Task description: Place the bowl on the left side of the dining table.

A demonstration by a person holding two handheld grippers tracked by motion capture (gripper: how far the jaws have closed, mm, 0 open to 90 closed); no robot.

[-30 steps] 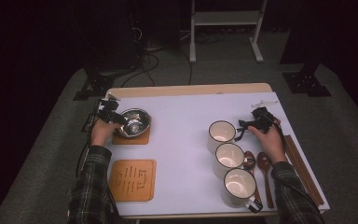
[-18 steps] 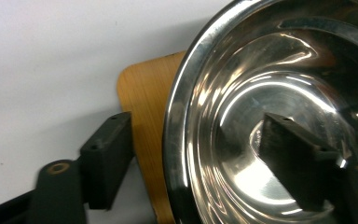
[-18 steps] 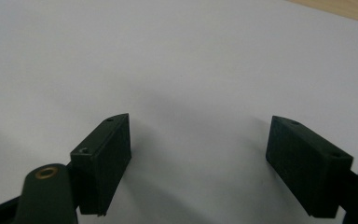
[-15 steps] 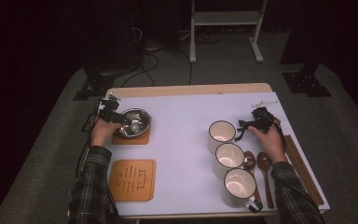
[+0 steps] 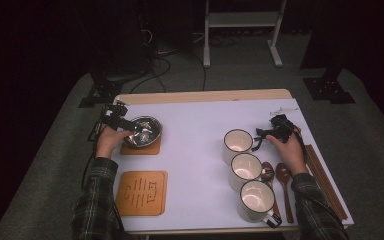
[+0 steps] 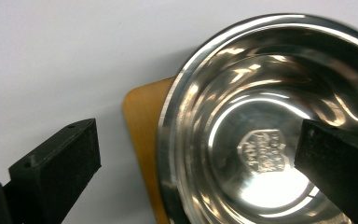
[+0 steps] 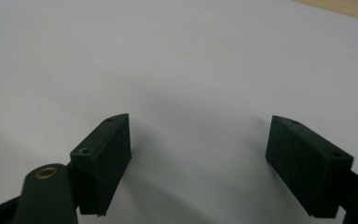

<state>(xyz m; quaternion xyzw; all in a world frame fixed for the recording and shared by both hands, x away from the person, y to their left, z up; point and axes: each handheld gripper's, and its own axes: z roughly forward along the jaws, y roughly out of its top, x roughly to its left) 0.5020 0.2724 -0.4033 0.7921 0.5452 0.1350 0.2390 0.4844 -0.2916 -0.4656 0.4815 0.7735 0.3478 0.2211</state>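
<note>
Release step: left tool (image 5: 125, 125), jaws just spread wide, straddles the rim of the bowl (image 6: 265, 126), which sits on a coaster (image 5: 141, 147). Right tool (image 5: 269, 132) open over bare desk (image 7: 177, 56). Next, probably: lift clear without nudging the bowl.

In the left gripper view the steel bowl (image 6: 261, 140) is cut off at the right and bottom edges, and it hides most of the wooden coaster (image 6: 142, 126) beneath it. An embossed stamp (image 6: 261, 150) on the bowl's floor is too blurred to read. In the high view the pattern on the near coaster (image 5: 141, 192) is too small to make out, and the person's forearms are cut off by the bottom edge.
</note>
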